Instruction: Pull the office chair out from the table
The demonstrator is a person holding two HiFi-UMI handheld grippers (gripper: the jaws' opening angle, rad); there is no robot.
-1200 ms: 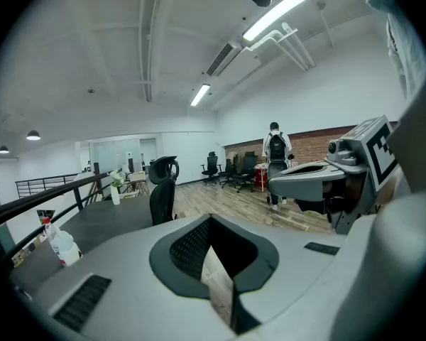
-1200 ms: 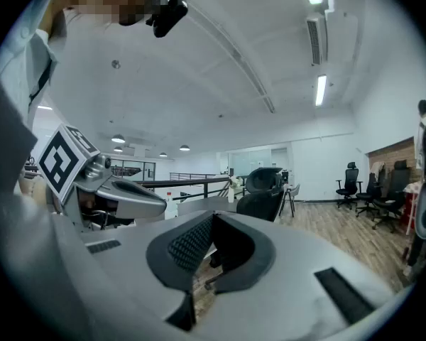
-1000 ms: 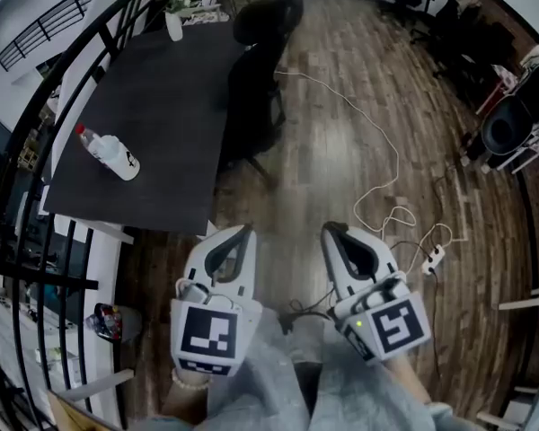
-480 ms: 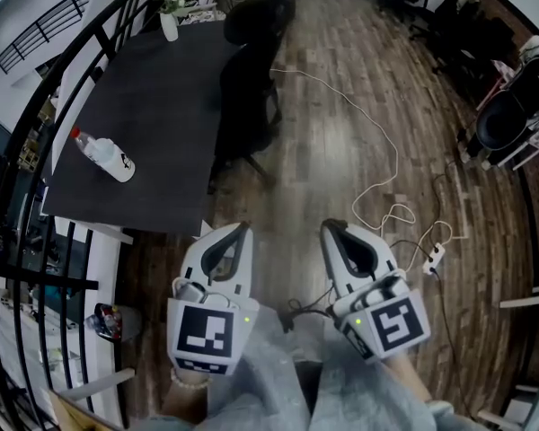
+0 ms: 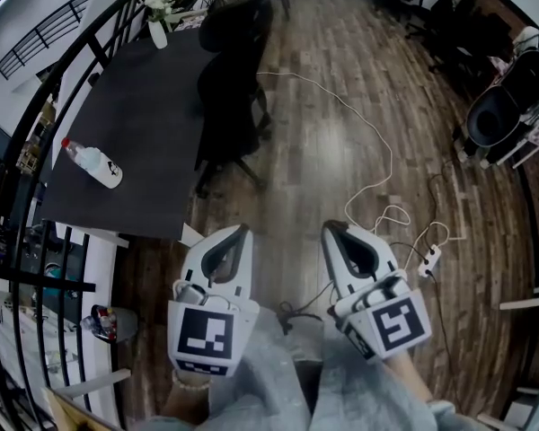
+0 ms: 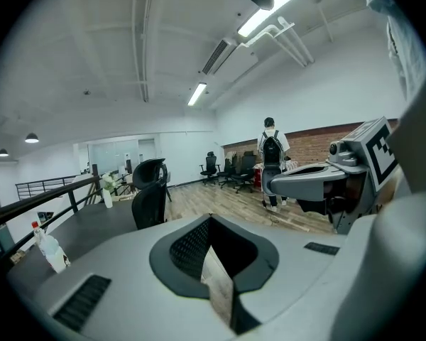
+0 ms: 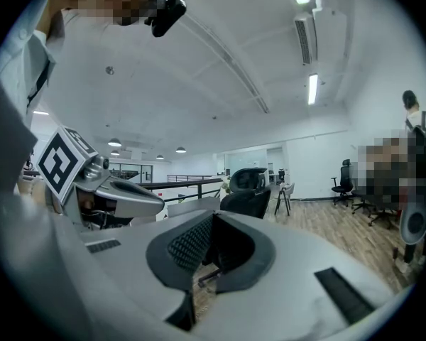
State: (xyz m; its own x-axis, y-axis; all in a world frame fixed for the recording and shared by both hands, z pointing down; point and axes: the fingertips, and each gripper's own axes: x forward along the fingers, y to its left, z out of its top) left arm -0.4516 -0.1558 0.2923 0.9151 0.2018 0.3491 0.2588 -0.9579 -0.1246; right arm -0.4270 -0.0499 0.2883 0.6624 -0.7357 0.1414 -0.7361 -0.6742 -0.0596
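Holding nothing, the left gripper [image 5: 243, 230] has its jaws pressed together, and the right gripper [image 5: 328, 228] beside it is likewise closed on empty air (each gripper view shows the dark pads meeting, with only a sliver of floor past them). The two hang side by side, not touching, over the wooden floor [image 5: 341, 124], tips pointing ahead, with the person's grey sleeves [image 5: 278, 389] behind them at the bottom of the head view. Ahead and to the left, well apart from both grippers, the black office chair [image 5: 226, 83] stands pushed in against the long edge of the dark table [image 5: 144, 124], its back and headrest just beside the tabletop. On the table a clear plastic bottle [image 5: 92, 162] with a red cap lies on its side near the railing-side edge, and a white vase [image 5: 157, 32] of flowers stands at the far corner. A black railing [image 5: 22, 164] runs along the table's outer side. To the right of the chair a white cable [image 5: 389, 151] snakes over the floorboards to a power strip [image 5: 428, 260] near the right gripper. In the left gripper view a person with a backpack [image 6: 271, 156] stands far off among more chairs
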